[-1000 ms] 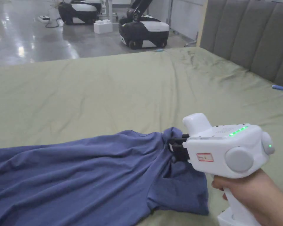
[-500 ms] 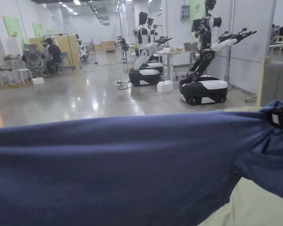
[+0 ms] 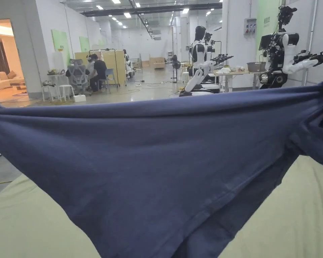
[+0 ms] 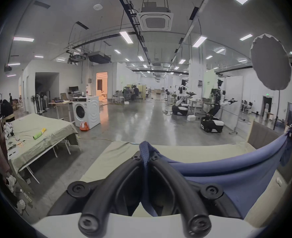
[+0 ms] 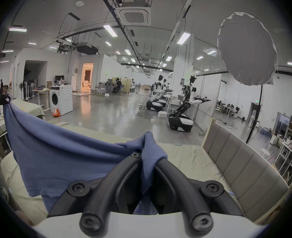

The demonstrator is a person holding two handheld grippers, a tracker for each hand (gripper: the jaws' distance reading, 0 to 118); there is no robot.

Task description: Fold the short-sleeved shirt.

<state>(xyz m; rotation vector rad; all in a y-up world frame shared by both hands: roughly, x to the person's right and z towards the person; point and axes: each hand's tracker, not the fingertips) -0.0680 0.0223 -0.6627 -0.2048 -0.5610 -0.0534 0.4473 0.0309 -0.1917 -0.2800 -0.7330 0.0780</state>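
A second ago the shirt (image 3: 150,161) lay on the bed (image 3: 292,215); now I've lifted it, stretched from nine to three o'clock between my left gripper (image 4: 146,157) and right gripper (image 5: 144,153), both clamped on cloth, ready for laying flat

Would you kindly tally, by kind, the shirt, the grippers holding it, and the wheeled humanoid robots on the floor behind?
Blue shirt: 1
Grippers, left gripper and right gripper: 2
Wheeled humanoid robots, one nearer, one farther: 2
Total: 5
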